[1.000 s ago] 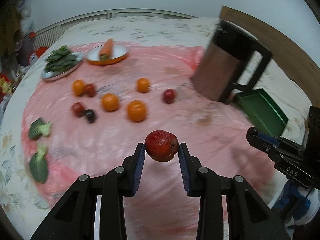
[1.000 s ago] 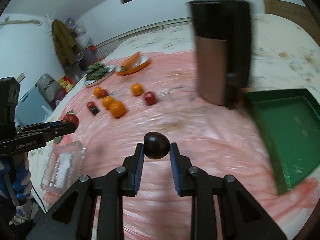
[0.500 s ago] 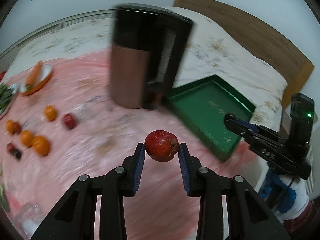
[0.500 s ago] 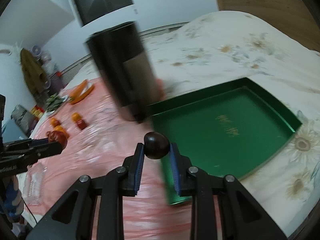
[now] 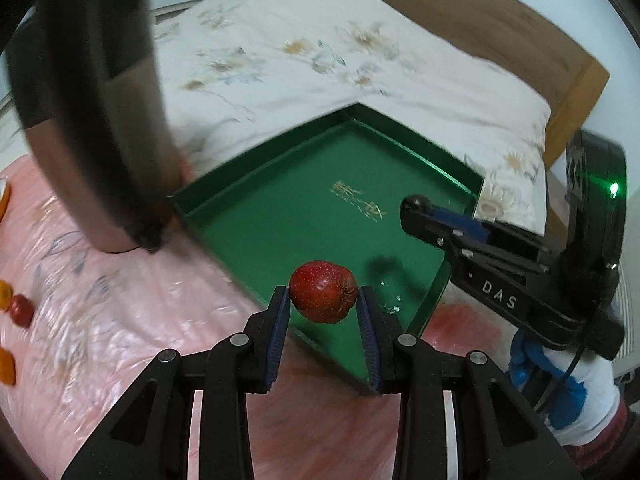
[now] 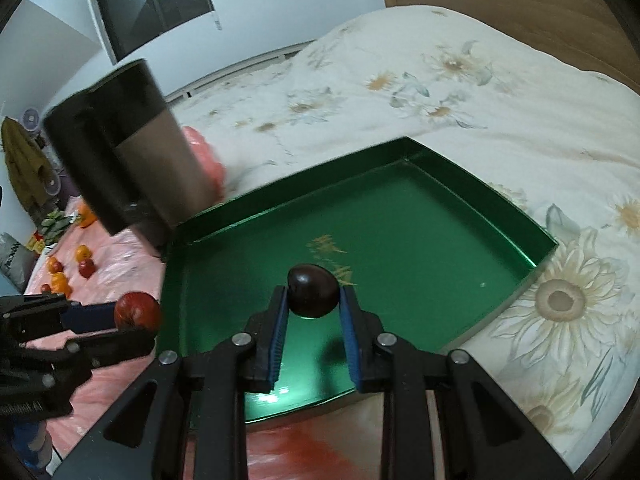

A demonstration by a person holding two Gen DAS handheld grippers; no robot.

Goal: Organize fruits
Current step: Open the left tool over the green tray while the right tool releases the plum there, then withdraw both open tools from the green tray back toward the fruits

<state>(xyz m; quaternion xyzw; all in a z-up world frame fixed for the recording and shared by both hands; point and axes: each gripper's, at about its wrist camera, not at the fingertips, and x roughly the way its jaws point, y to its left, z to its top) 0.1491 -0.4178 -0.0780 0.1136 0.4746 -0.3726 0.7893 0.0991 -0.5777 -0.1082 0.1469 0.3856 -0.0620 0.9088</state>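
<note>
My left gripper (image 5: 323,300) is shut on a red apple (image 5: 323,297), held over the near corner of a green tray (image 5: 280,208). In the right wrist view the same apple (image 6: 137,312) hangs at the tray's left rim. My right gripper (image 6: 313,294) is shut on a dark plum (image 6: 313,289), above the middle of the green tray (image 6: 420,232), which has nothing lying in it. The right gripper's tip with the plum (image 5: 416,202) also shows in the left wrist view over the tray's right side.
A tall black and copper jug (image 6: 128,152) stands just left of the tray on a pink plastic sheet (image 5: 100,300). Several oranges and red fruits (image 6: 68,268) lie far left. The tray rests on a flowered bedspread (image 6: 440,92) with a wooden headboard (image 5: 480,24) behind.
Both grippers swung right from above the pink sheet to above the green tray, carrying the apple and plum. The jug and loose fruit slid to the left of both views.
</note>
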